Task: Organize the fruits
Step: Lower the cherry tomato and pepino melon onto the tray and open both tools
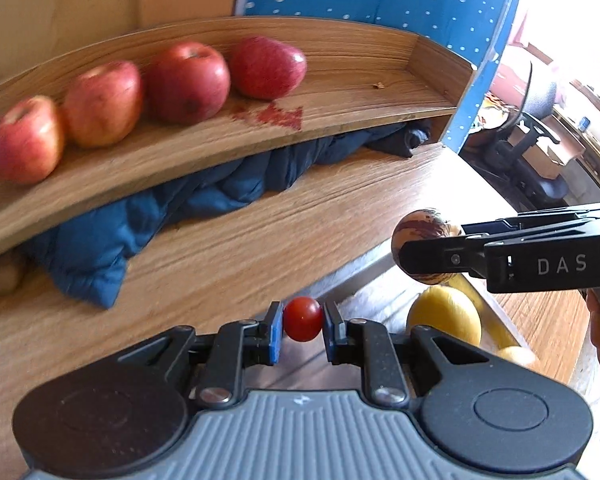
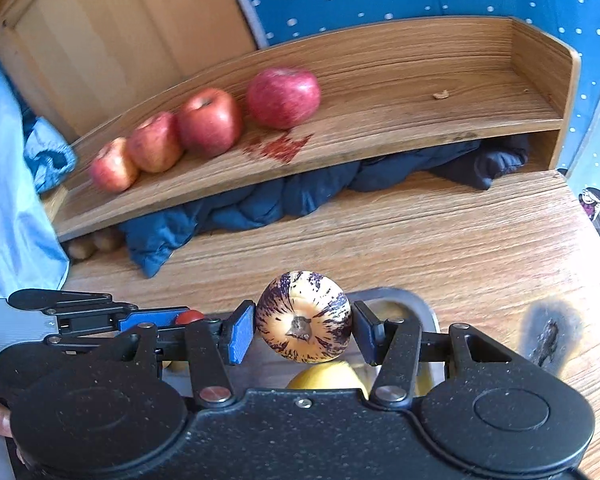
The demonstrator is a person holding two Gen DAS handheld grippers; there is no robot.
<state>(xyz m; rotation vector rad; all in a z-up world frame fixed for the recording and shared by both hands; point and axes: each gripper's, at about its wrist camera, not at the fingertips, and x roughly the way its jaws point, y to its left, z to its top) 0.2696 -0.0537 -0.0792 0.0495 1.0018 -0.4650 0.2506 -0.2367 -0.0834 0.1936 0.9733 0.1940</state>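
Your left gripper sits closest to the lens, its blue pads pinching a cherry tomato above the wooden desk. To its right, your right gripper clamps a cream, purple-streaked pepino melon, held over a metal tray that contains yellow fruits. On the raised wooden shelf behind, you have four red apples lined up in a row from left to right, each touching or just beside the next; the shelf's right half is bare wood with a red stain near the last apple. Beneath the shelf a dark blue quilted jacket is stuffed.
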